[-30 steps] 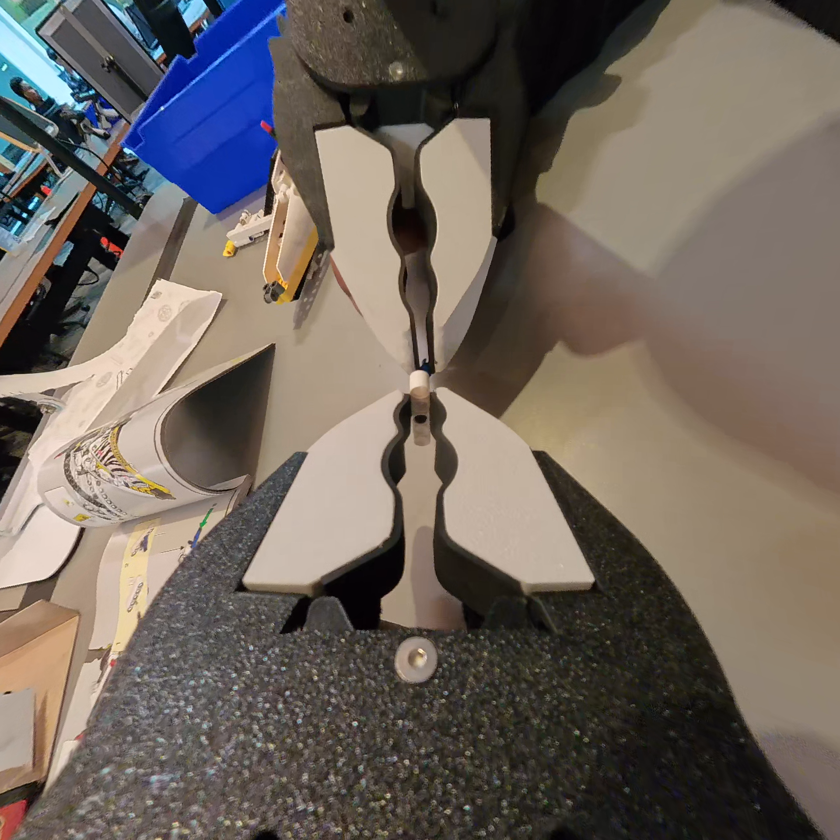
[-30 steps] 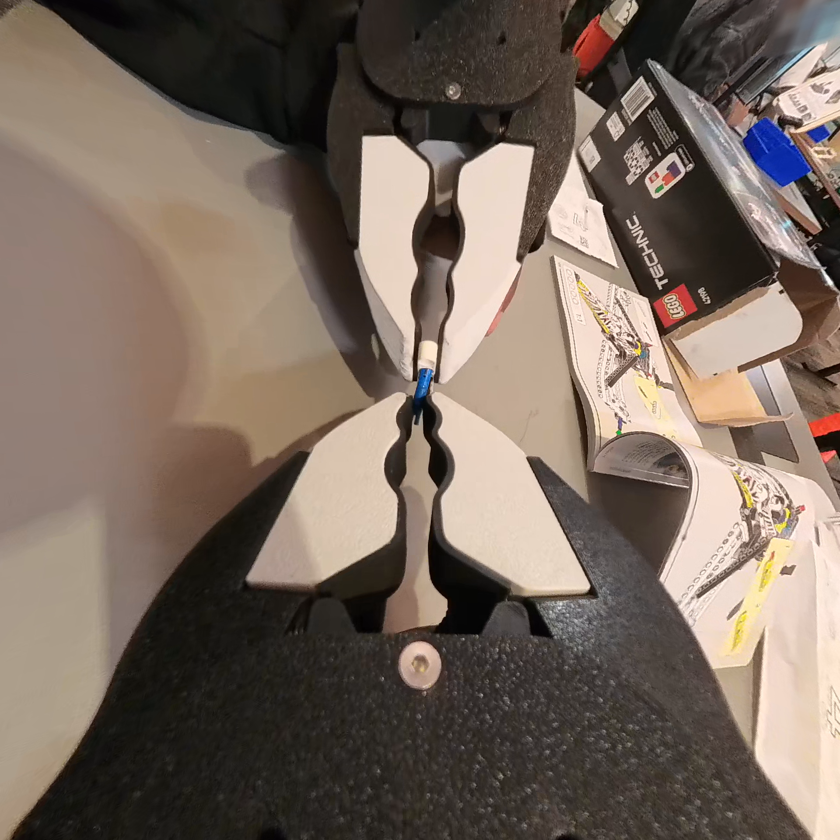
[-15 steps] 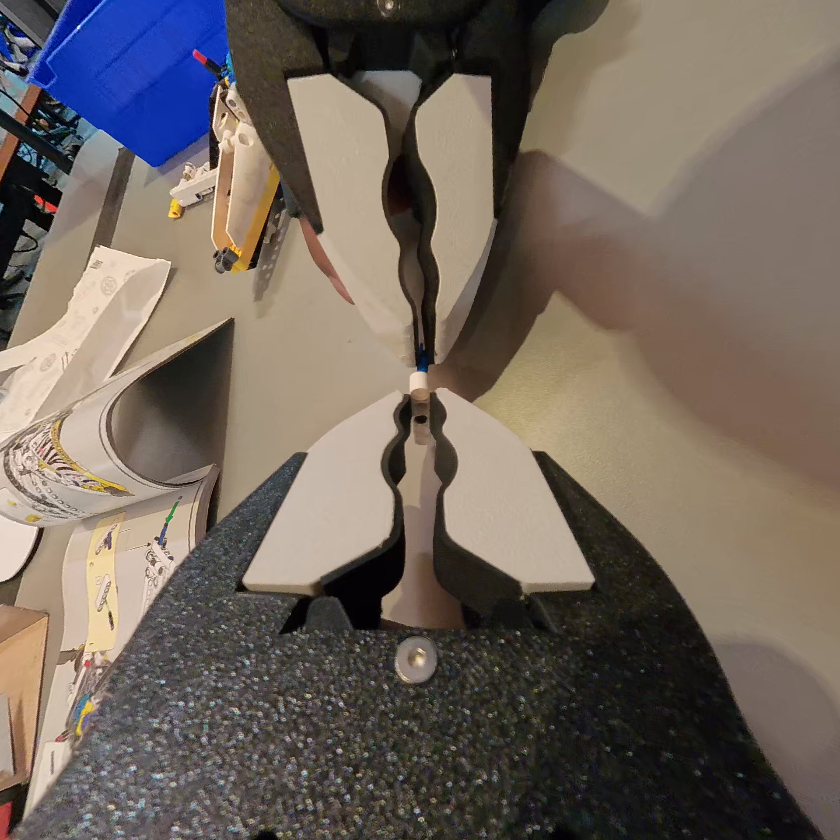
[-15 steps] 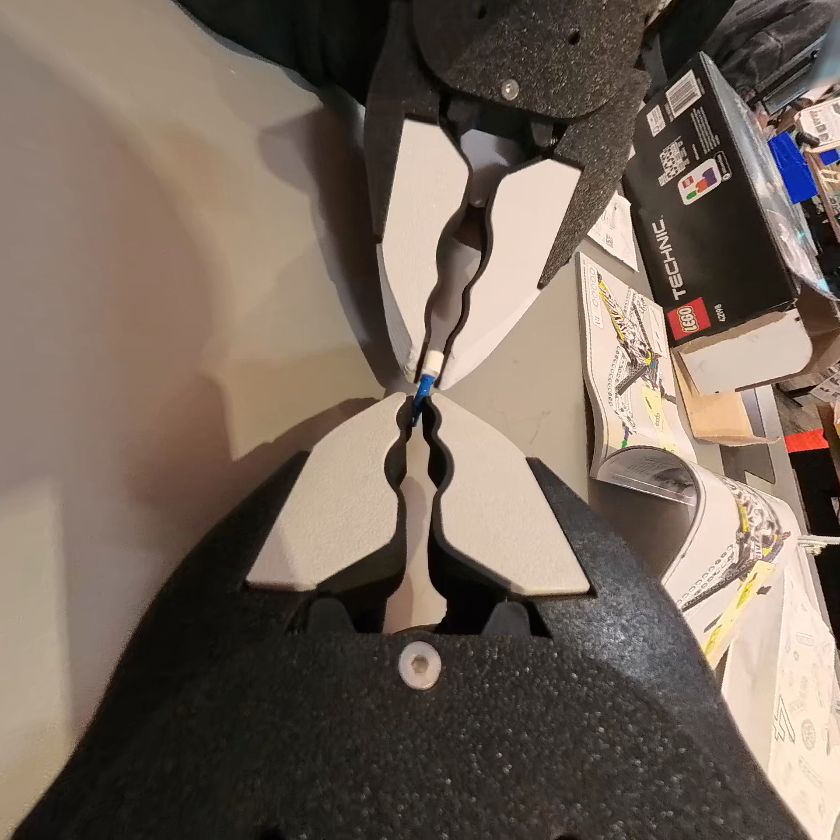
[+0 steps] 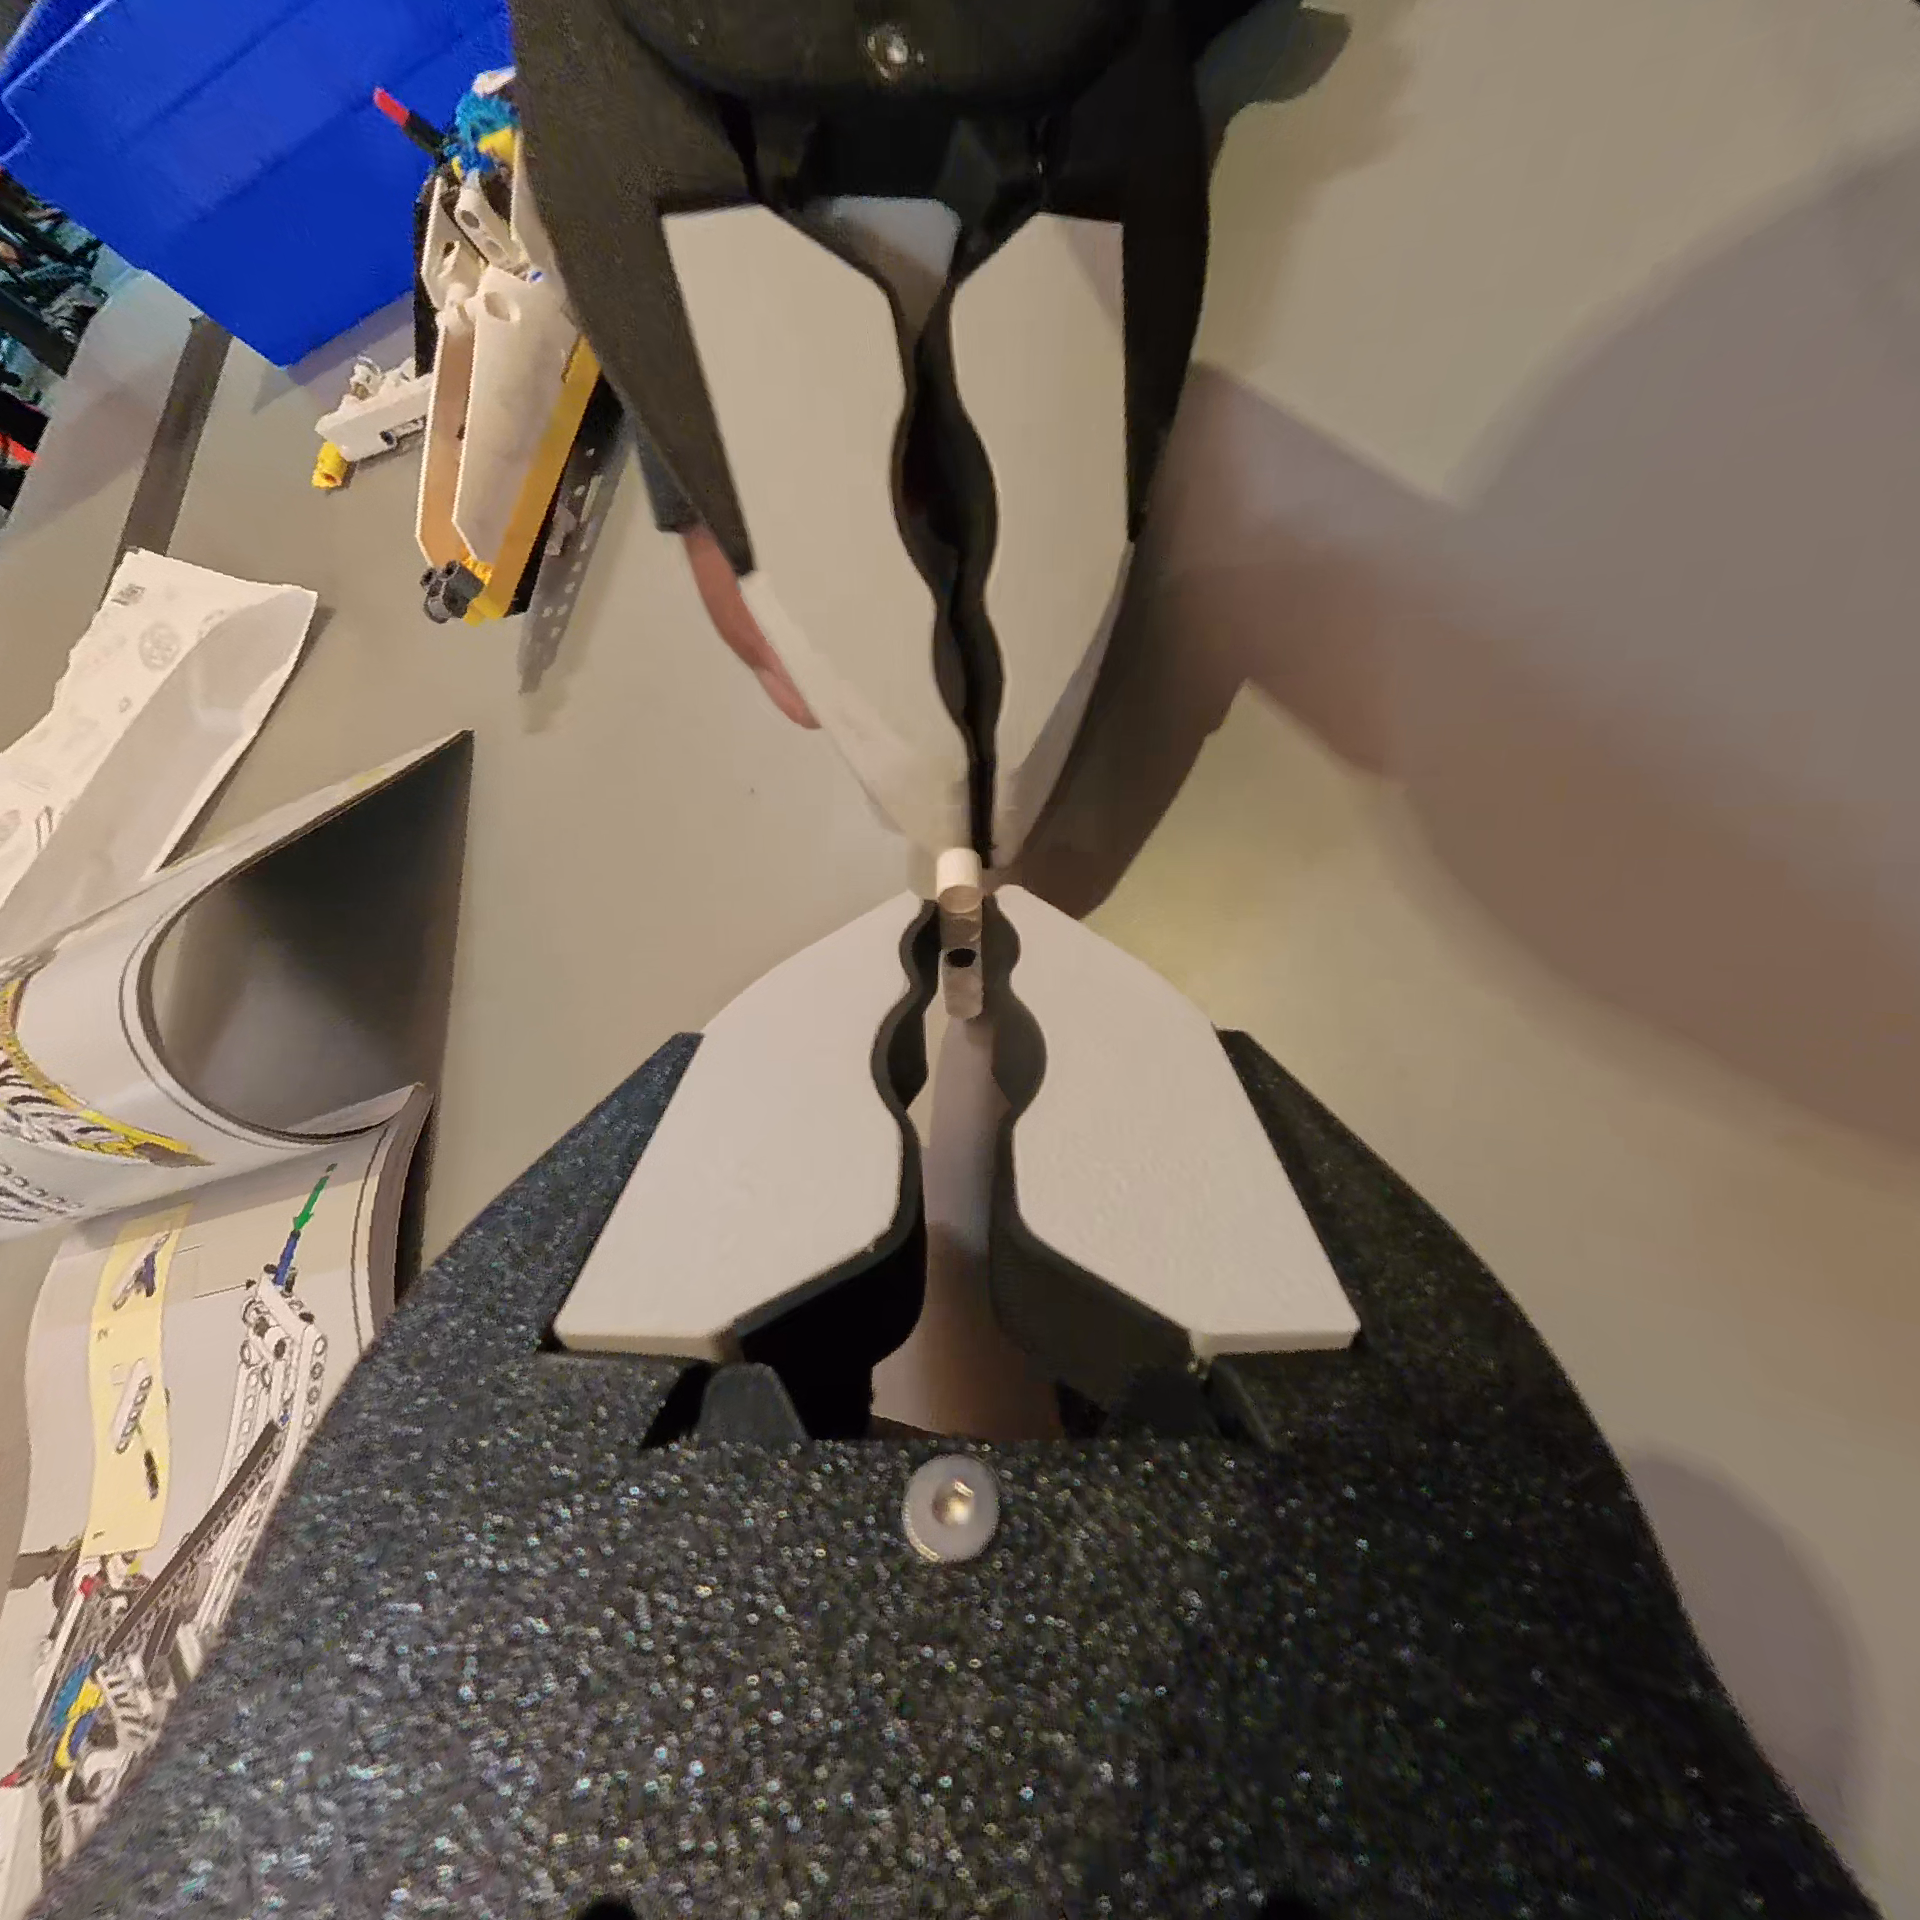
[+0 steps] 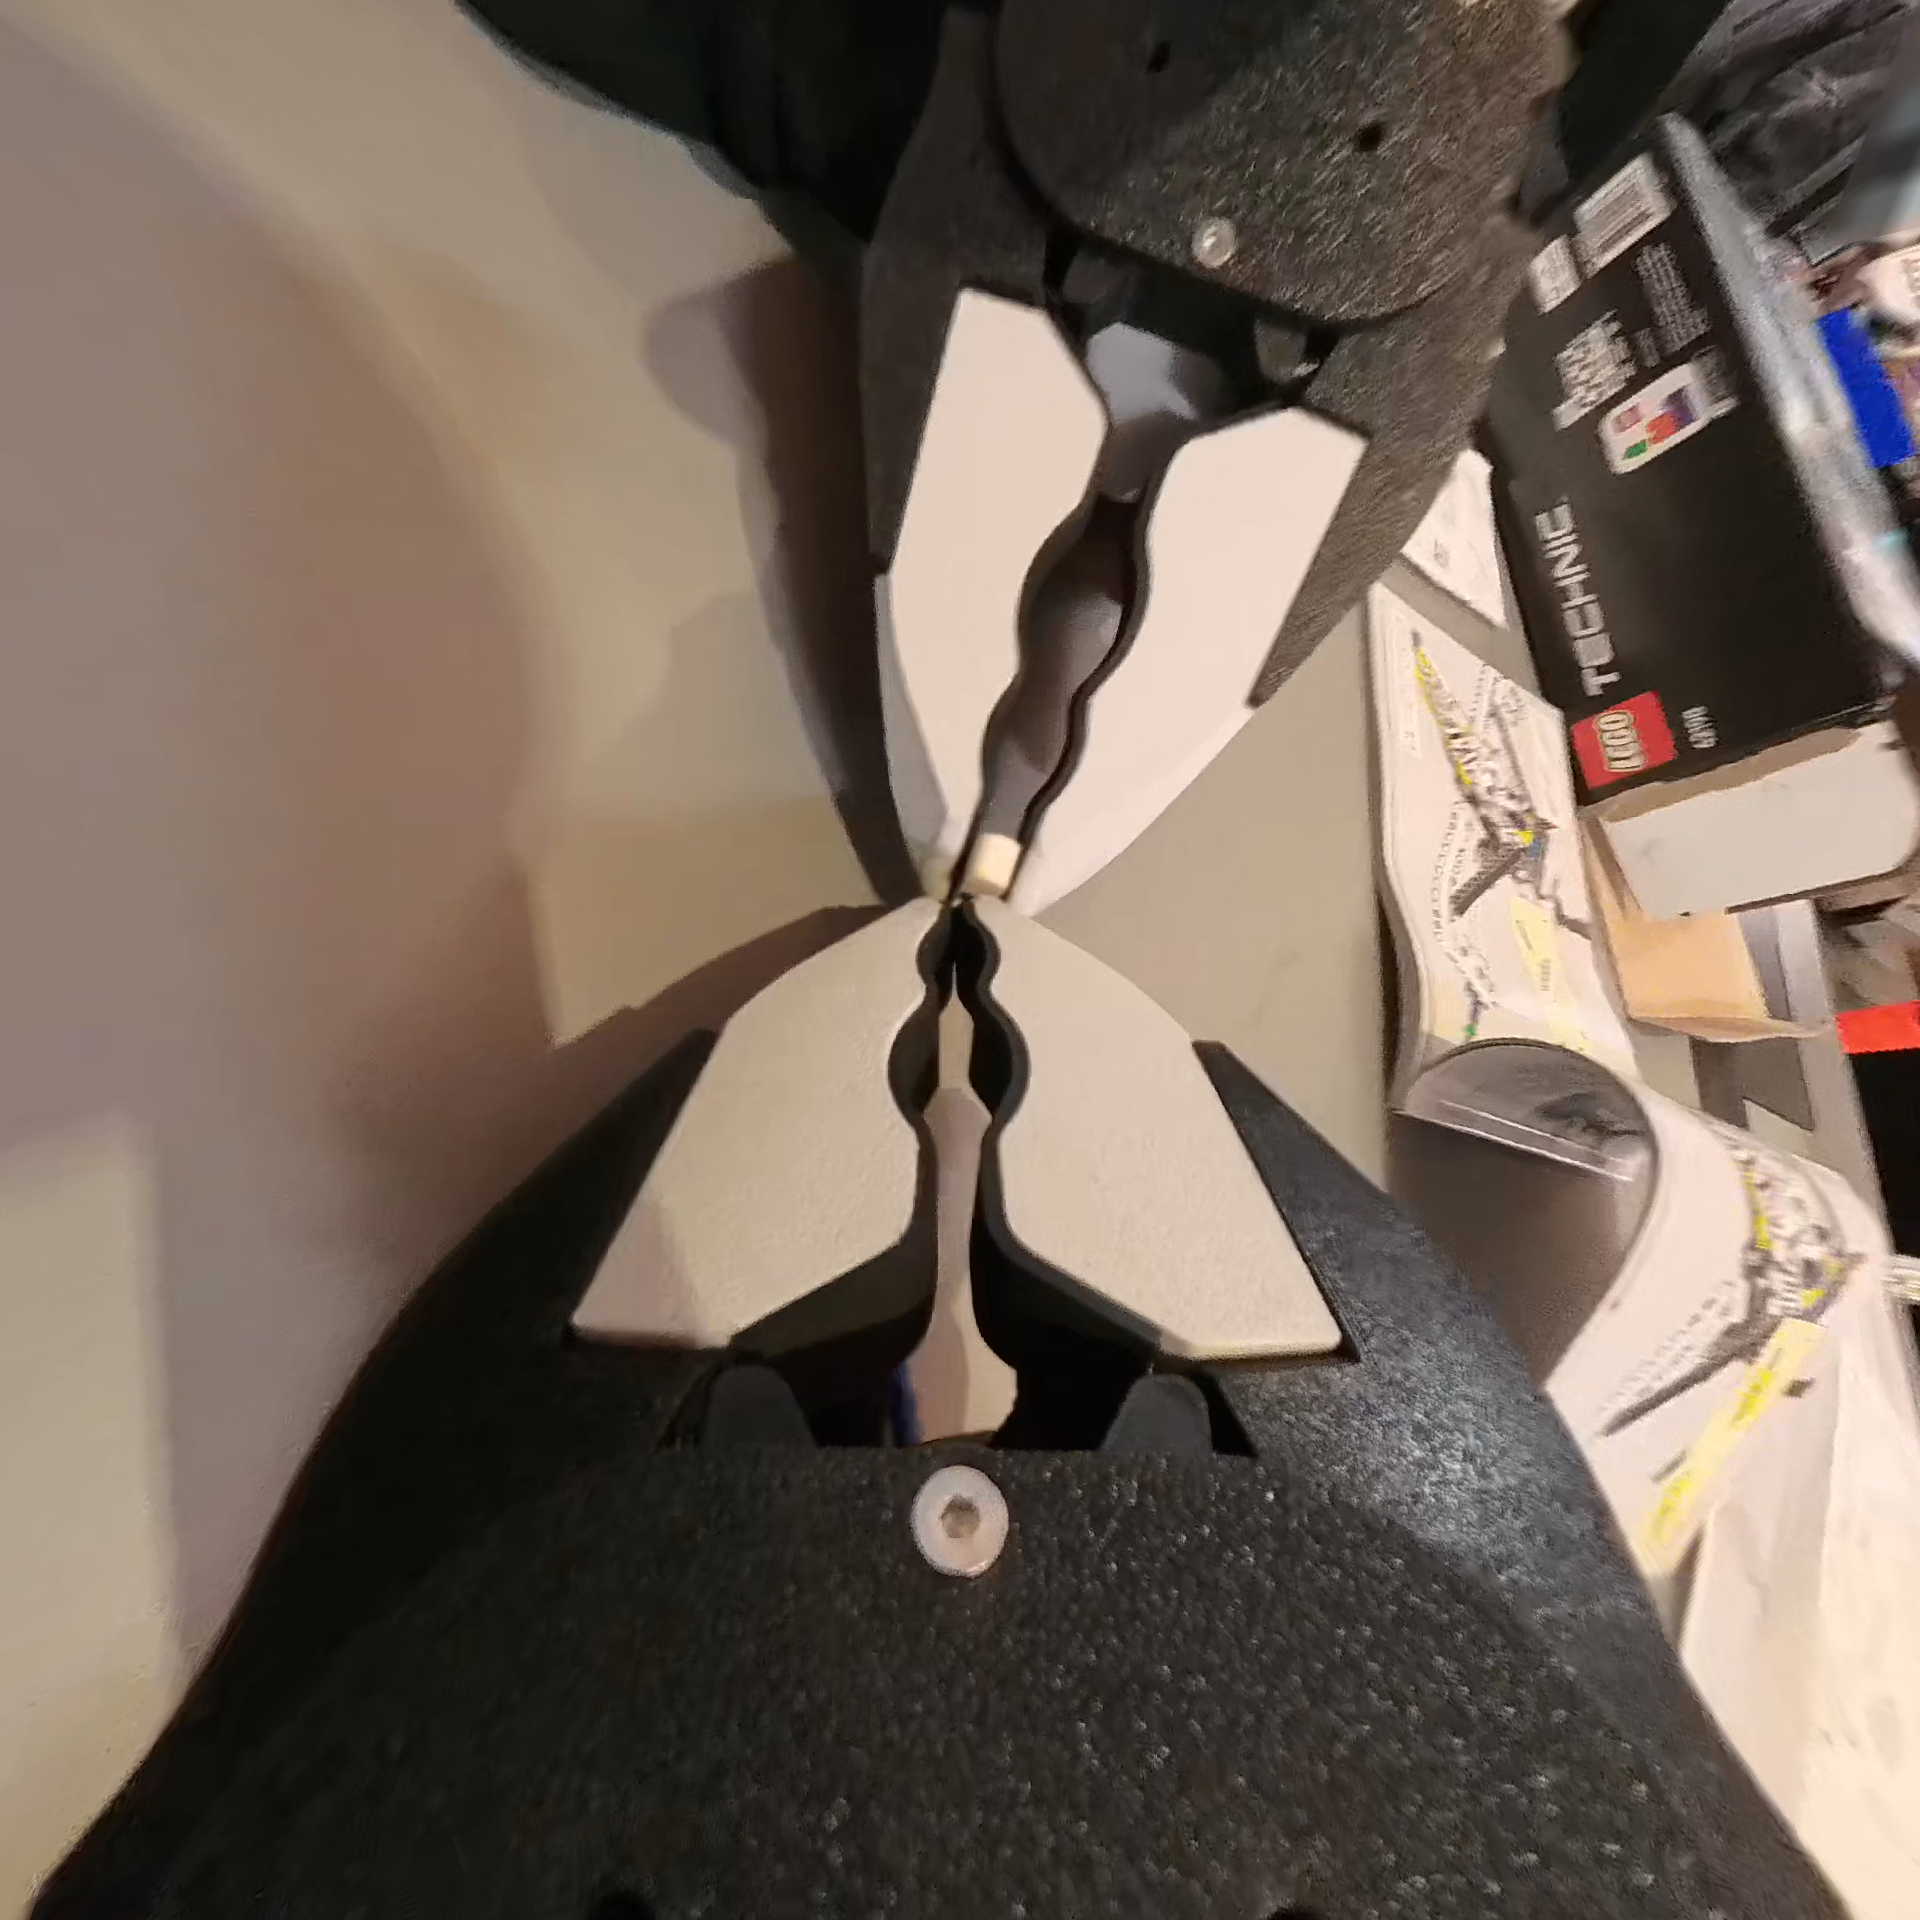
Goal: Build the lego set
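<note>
Since a second ago my right gripper (image 6: 956,914) has closed the rest of the way, and the blue bit that showed between the two sets of tips is no longer visible; the view has also swung, so the bin and model sit higher and nearer on my left. Now, by size: the table (image 5: 644,790) is grey. On its right side lies a black box (image 6: 1662,468) with white lettering, a red logo patch and small stickers, which I leave unread. A blue bin (image 5: 208,156) stands at the far left. A booklet (image 5: 208,1039) curls open, showing drawn building steps and fine print too small to read. A white and yellow model (image 5: 499,416) lies by the bin. Smallest is the peg (image 5: 961,971), pale grey with a side hole and a white end. My left gripper (image 5: 958,920) clamps it between its tips, above the table. My right jaws are pressed together with nothing visible between them, their tips meeting that white end. Whether the blue bit now sits inside the peg I cannot tell.
</note>
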A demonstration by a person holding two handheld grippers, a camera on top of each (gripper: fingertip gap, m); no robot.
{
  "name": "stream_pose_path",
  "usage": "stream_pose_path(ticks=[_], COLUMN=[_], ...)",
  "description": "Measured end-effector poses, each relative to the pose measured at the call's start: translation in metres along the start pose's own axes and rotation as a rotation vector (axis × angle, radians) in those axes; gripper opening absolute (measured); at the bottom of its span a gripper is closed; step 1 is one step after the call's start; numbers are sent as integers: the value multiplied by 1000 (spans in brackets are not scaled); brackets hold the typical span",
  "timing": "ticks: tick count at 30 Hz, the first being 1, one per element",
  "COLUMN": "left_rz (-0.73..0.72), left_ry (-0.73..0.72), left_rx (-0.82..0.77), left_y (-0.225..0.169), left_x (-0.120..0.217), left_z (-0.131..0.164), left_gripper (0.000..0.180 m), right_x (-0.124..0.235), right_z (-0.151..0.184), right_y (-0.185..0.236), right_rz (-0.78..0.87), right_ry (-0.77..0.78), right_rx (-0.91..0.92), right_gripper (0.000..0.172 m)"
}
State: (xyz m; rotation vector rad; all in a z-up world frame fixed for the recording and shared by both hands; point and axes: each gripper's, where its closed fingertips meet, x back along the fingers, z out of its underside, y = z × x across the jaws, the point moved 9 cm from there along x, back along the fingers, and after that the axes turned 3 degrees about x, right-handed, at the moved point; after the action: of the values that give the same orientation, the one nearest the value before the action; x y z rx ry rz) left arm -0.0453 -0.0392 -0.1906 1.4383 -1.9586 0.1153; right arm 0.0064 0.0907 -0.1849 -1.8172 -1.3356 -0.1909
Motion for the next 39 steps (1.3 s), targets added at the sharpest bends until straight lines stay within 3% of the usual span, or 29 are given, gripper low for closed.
stream_pose_path(ticks=[8,18,24,32,39], left_rz=[-8,-38,-49,-64,-73], left_ry=[-14,-12,-2,23,26], left_rx=[48,110,121,108,116], left_y=[5,12,13,12,12], left_x=[3,2,1,-1,-1], left_z=[2,3,3,3,2], left_gripper=[7,7,7,7,7], right_x=[17,82,73,52,42], right_z=[18,53,42,54,53], right_y=[-7,7,9,-5,-10], right_rz=[77,282,351,194,166], right_ry=[-30,122,240,427,405], right_rx=[-124,-635,-561,-498,-572], right_gripper=[0,10,10,11,14])
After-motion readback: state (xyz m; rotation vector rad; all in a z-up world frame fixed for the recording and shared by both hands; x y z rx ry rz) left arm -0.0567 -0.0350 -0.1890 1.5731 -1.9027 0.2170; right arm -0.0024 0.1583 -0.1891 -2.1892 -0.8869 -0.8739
